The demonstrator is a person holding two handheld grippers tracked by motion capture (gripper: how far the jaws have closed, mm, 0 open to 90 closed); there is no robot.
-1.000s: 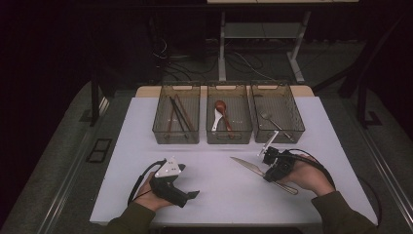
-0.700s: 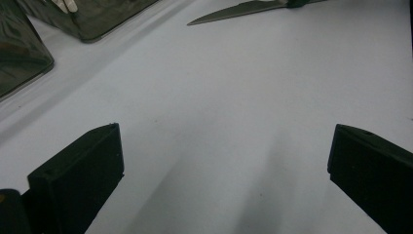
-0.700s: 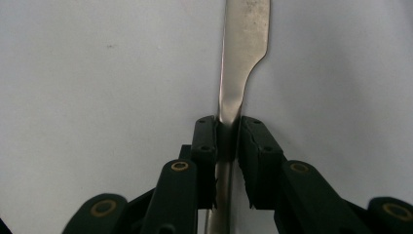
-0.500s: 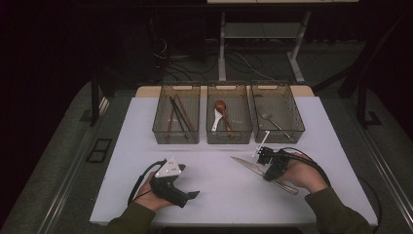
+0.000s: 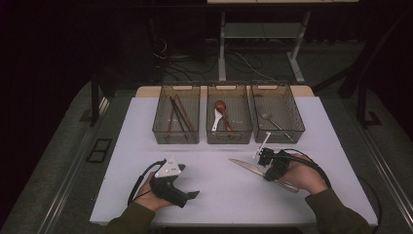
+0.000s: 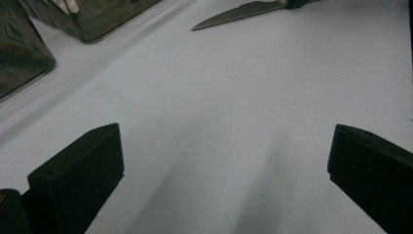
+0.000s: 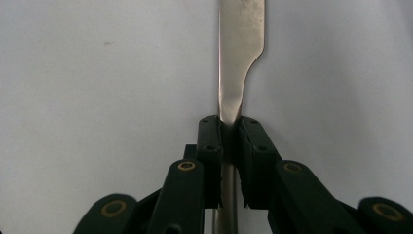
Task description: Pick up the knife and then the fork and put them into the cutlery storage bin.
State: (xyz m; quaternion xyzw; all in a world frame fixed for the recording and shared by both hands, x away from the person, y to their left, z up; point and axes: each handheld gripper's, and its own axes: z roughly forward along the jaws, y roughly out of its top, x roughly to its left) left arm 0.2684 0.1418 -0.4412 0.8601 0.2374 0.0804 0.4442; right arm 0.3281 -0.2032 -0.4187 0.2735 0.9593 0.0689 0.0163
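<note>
Knife (image 5: 248, 167) lies flat on the white table (image 5: 219, 195) before the three bins (image 5: 229, 122), the right gripper (image 7: 229, 127) clamped tight on its neck, while the left gripper (image 5: 191, 195) rests wide open, holding nothing; no legible writing.

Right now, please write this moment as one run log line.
right gripper: shut on knife | left gripper: open, resting on table | three bins: behind

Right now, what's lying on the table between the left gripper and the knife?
Nothing: in the left gripper view, bare white table runs from the open left gripper to the knife.
</note>
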